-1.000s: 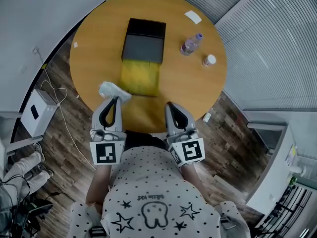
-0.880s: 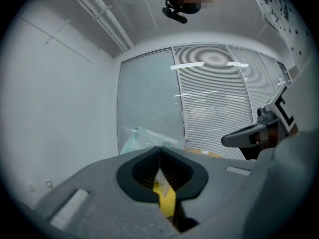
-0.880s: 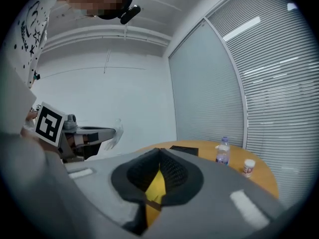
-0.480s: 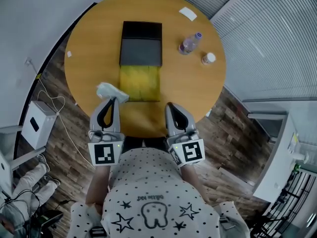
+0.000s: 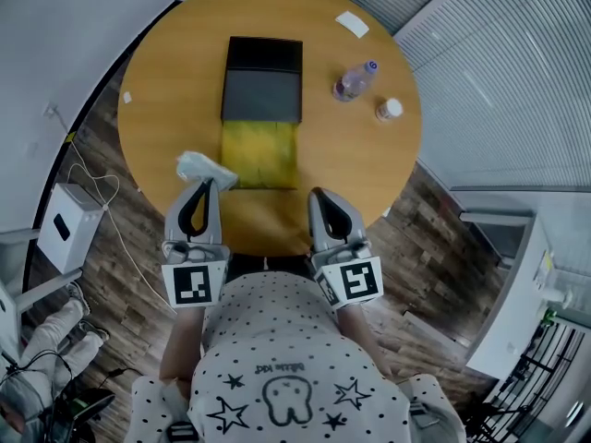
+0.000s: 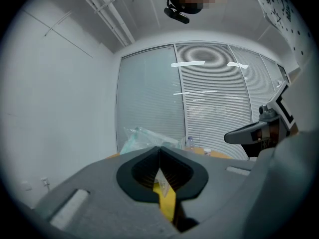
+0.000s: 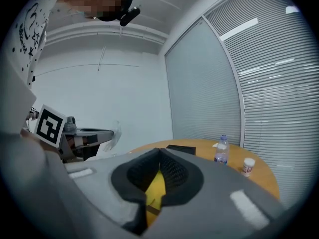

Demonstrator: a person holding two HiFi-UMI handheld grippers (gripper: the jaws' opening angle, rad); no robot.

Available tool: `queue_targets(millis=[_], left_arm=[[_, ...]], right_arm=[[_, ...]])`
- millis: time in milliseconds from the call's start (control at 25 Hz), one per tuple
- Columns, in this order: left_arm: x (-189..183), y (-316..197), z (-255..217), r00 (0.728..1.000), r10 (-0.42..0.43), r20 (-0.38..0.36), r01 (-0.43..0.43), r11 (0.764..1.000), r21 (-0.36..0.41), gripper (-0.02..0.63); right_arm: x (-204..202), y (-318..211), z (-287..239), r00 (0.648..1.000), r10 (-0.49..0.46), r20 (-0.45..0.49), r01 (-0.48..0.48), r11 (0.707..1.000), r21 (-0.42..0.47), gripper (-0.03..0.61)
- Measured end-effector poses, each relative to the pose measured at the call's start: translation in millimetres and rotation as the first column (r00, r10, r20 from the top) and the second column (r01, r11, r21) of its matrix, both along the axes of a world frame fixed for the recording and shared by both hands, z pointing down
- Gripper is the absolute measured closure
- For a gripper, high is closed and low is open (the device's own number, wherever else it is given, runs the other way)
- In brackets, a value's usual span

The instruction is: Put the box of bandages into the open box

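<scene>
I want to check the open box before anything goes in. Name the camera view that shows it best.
Head view: the open box shows whole from above, its black part beyond a yellow one. The right gripper view gives only a thin dark sliver of it, far off. The left gripper view shows none of its black part.

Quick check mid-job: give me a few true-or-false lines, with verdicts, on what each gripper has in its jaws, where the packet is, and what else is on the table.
1. The left gripper is shut on a clear packet. True.
2. The right gripper holds the water bottle. False: its jaws are together on nothing, and the bottle stands on the table.
3. The packet lies inside the open box. False: it is in the left jaws, at the box's near left corner.
4. A small white bottle stands near the water bottle. True.
</scene>
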State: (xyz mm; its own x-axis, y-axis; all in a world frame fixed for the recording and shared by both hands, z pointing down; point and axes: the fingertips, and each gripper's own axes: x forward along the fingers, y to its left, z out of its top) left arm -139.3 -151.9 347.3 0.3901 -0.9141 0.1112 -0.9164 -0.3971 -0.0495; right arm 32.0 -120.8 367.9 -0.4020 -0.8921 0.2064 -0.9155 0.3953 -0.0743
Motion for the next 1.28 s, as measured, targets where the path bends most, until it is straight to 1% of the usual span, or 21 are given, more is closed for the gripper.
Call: queue_targets(millis=[280, 640, 880, 1120, 1280], left_arm=[[2.9, -3.4, -1.0, 1.0, -0.017, 0.0, 0.017, 1.0, 0.0, 0.603], [1.4, -2.5, 0.2, 1.0, -0.023, 0.006, 0.023, 1.0, 0.0, 0.603], [-3.3, -6.3, -3.9, 0.999, -0.023, 0.042, 0.023, 1.0, 0.004, 0.603], [-8.2, -23.1, -5.4, 0.995, 0.006, 0.102, 0.001, 0.998, -0.062, 0.603], [1.4, -36.0, -2.6, 0.986, 0.081, 0.146, -0.062, 0.99, -0.128, 0.603]], right_arm=[[7.4, -8.3, -2.1, 1.0, -0.011, -0.005, 0.011, 1.0, 0.0, 0.574], [5.0, -6.6, -1.7, 0.999, -0.029, -0.015, 0.029, 1.0, 0.007, 0.574], [5.5, -7.0, -1.8, 0.999, -0.033, -0.005, 0.033, 0.999, 0.01, 0.574], [7.1, -5.8, 4.5, 1.0, -0.023, 0.0, 0.023, 1.0, 0.003, 0.574], [13.9, -7.8, 7.6, 1.0, -0.001, 0.017, 0.001, 1.0, -0.003, 0.574]])
